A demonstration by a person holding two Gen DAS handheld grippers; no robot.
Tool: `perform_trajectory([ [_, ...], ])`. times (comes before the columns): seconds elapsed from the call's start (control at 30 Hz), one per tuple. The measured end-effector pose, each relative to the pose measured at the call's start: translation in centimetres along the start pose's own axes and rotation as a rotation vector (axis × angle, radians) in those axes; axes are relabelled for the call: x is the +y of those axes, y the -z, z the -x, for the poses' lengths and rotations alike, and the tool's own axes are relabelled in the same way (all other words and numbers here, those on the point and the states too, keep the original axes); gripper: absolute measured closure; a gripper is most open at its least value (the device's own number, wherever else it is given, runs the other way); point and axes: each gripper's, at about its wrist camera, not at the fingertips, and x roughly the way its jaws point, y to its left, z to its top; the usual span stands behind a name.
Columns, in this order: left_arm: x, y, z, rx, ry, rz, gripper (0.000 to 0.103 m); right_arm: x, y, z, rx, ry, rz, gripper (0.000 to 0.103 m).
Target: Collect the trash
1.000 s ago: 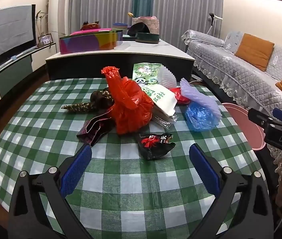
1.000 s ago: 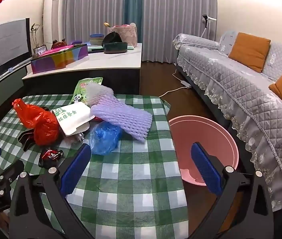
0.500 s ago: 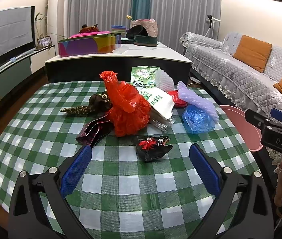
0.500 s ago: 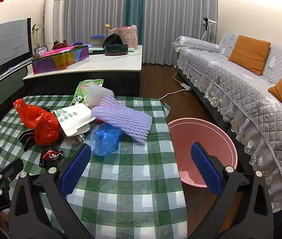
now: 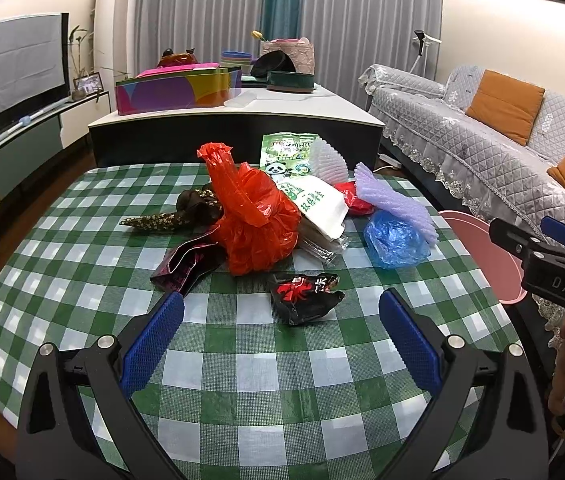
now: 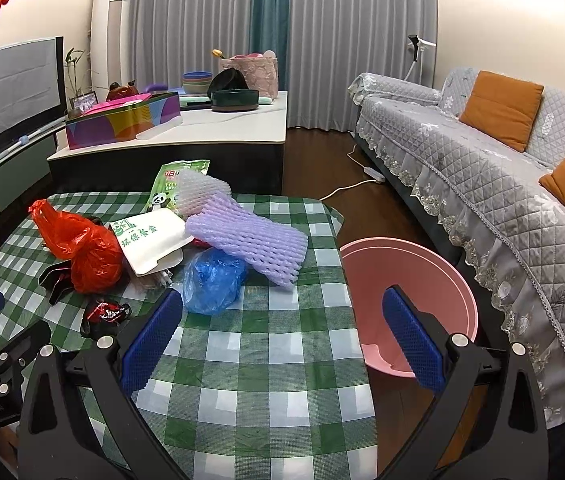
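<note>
1. The left gripper (image 5: 280, 334) hangs above the near part of the green-checked tablecloth (image 5: 242, 380), its jaws spread wide with nothing between the blue pads (image 5: 150, 344).
2. The right gripper (image 6: 282, 338) is likewise wide open and empty, poised over the table's right edge, so that its right finger lies in front of the pink basin (image 6: 438, 280) on the floor.
3. The trash sits in a loose heap at the middle and far side of the table, ahead of both grippers.
4. Nearest the left gripper lies a black-and-red snack wrapper (image 5: 306, 294), alone on the cloth, just in front of the heap.
5. Behind it a crumpled red plastic bag (image 5: 256, 222) stands tallest, with a dark maroon pouch (image 5: 186, 262) at its left foot and a brown patterned wrapper (image 5: 174, 216) beyond that.
6. To the right of the red bag rests a white takeaway box with green print (image 6: 150, 240) (the print is Chinese characters), leaning over clear packaging.
7. A blue plastic bag (image 6: 212, 280) lies closest to the right gripper, touching a purple foam net (image 6: 248, 236) that overlaps it from behind.
8. A white foam net (image 6: 200, 192) and a green panda-print packet (image 6: 174, 182) sit at the far edge.
9. The basin stands beside the table, between it and the grey sofa (image 6: 502, 168).
</note>
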Motion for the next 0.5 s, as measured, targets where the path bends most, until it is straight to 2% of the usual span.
perform_trajectory([
  [0.5,-0.05,0.02,-0.04,-0.001,0.001,-0.001,0.008,0.74,-0.03,-0.16,-0.002,-0.006,0.000,0.005],
])
